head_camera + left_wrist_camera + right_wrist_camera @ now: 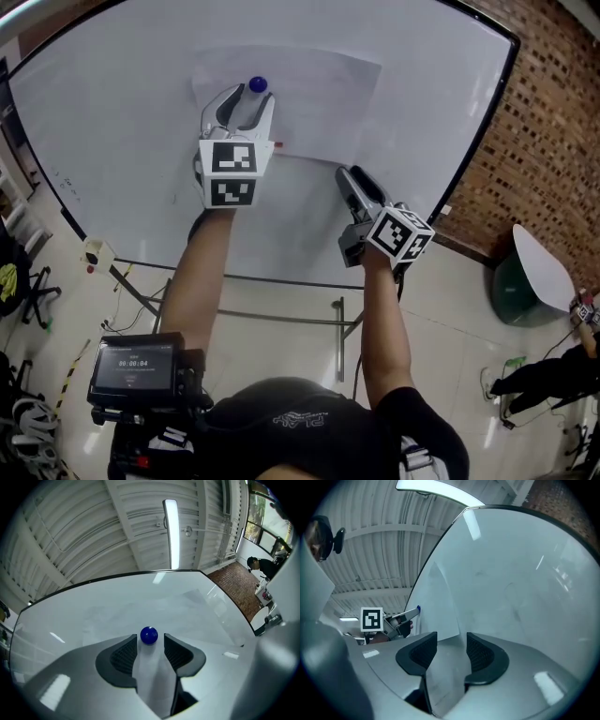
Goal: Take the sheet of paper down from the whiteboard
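A white sheet of paper [314,94] hangs on the whiteboard [112,112], pinned near its top left by a round blue magnet [258,84]. My left gripper [246,94] is raised to the magnet. In the left gripper view the magnet [149,635] sits just ahead of the open jaws, whose pads stand clear of it. My right gripper [352,173] is open at the paper's lower right corner. In the right gripper view the paper [440,606] ends just ahead of the jaws' gap, and the left gripper [401,618] shows further along the board.
A brick wall [553,122] stands right of the board. The board's metal stand [337,328] runs below it. A small screen device [136,366] sits at the lower left. A round white table [544,267] and a person [553,375] are at the right.
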Tool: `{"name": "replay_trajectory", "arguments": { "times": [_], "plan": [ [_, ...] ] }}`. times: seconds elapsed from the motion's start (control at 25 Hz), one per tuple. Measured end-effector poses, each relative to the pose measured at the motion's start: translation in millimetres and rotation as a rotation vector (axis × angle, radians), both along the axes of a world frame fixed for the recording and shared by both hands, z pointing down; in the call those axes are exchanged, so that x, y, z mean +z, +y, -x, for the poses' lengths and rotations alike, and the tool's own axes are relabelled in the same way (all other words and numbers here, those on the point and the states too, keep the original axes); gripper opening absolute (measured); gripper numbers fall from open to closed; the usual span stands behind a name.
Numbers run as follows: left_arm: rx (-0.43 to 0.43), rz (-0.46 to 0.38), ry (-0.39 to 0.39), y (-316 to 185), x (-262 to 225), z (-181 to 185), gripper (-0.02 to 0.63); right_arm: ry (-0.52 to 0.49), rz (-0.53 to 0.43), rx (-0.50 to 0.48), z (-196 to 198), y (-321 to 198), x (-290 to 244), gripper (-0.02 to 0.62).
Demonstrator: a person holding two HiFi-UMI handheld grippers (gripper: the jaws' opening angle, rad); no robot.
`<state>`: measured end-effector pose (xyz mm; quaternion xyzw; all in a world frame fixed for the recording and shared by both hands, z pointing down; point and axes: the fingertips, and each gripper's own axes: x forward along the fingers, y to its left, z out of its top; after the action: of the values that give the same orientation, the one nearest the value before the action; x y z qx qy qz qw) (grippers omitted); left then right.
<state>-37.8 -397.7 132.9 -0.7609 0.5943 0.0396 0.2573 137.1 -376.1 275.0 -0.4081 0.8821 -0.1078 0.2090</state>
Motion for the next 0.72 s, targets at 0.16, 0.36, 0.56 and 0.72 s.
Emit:
{"name": "replay_trajectory", "arguments": {
  "times": [0.16, 0.36, 0.56, 0.72],
  "plan": [
    [-0.006, -0.002, 0.011, -4.5, -0.9, 1.7, 0.183, -0.05, 0.015, -0.053, -1.1, -0.6, -1.0, 0.198],
    [-0.004, -0.01, 0.014, -6.4, -4.1, 0.0, 0.181, -0.09, 0.008, -0.127, 7.8, 3.3, -9.0, 0.199],
    [0.001, -0.017, 0.022, -6.4, -3.7, -1.8, 0.181, -0.099, 0.008, -0.152, 15.9, 3.8, -11.8, 0.199],
    [-0.006, -0.019, 0.034, -4.4, -5.7, -1.0, 0.175, -0.093, 0.019, -0.166, 22.8, 2.9, -8.0, 0.197]
  ]
}}
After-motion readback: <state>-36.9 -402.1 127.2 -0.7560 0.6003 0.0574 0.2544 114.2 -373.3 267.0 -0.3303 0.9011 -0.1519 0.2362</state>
